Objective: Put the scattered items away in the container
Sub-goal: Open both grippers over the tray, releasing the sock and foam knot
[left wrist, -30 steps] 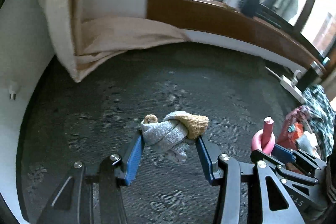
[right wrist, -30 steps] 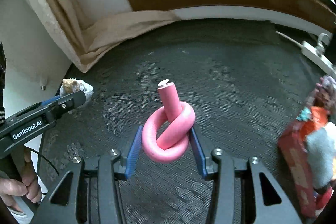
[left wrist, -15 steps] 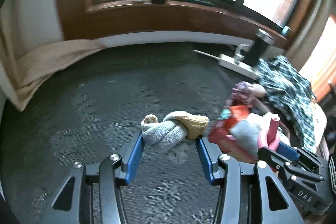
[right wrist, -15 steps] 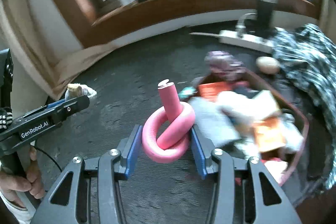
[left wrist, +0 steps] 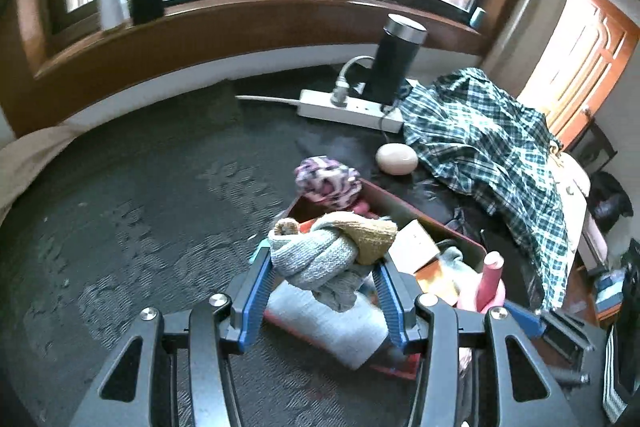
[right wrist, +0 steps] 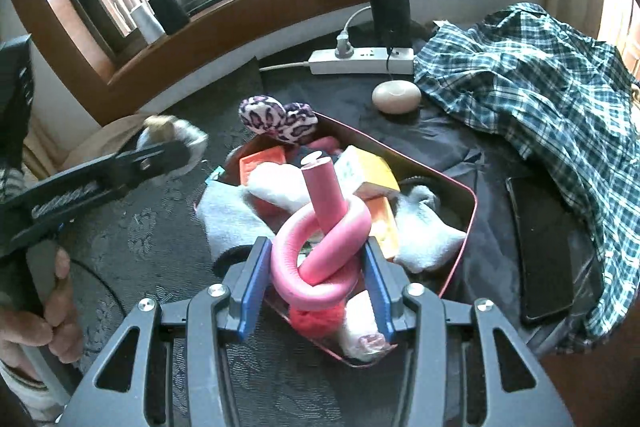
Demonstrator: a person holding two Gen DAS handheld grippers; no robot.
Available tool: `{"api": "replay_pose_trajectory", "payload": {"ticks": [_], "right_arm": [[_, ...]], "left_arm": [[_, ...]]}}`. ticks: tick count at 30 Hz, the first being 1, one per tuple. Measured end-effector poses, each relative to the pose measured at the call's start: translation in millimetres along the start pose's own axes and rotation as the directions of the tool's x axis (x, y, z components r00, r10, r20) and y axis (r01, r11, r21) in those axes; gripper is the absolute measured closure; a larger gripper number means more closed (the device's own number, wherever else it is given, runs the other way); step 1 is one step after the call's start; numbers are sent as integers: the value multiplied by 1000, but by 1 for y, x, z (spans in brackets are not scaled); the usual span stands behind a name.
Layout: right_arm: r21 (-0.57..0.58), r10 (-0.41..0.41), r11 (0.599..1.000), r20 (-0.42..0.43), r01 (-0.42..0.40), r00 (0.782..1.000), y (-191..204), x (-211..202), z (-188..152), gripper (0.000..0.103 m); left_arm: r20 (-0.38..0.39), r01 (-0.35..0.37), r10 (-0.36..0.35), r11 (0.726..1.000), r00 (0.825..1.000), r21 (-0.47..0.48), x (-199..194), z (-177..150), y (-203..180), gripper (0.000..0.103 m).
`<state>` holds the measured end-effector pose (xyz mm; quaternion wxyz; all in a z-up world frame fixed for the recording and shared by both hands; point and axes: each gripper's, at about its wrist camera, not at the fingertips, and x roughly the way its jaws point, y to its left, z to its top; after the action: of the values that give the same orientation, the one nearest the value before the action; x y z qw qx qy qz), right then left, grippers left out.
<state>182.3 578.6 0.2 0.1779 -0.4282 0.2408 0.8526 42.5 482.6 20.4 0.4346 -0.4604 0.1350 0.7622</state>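
My left gripper [left wrist: 323,279] holds the knotted sock [left wrist: 320,251], my right gripper [right wrist: 316,277] the pink foam knot [right wrist: 320,247]; I would lower both well inside the red container [right wrist: 460,227] before releasing.

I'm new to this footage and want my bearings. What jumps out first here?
The knotted pink foam roller, clamped in the right gripper, hangs right over the red bin, which is heaped with socks and small boxes. The left gripper clamps a knotted grey and tan sock at the bin's near edge. Behind, a plaid shirt sprawls on the right.
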Motion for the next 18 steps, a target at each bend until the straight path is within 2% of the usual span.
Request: {"api": "replay_pose_trajectory", "payload": {"ticks": [4,7,15,18], "right_arm": [[-4,28,1000,-33,-28,999,-7,8,1,53],[1,48,999,-58,-48,997,-11,14,1,53],[13,52,999,-81,-52,995,-14,18,-1,51],[5,53,999,-86,-53,995,-12,17,-2,45]], "left_arm": [[-60,11,-12,1000,998,-4,24,7,-7,50],[-88,4,-5,1000,996,-15,33,4,-7,41],[-110,-36,30,998,993,-49,33,-3,10,40],[-111,-46,40,998,993,-47,29,-6,14,40]]}}
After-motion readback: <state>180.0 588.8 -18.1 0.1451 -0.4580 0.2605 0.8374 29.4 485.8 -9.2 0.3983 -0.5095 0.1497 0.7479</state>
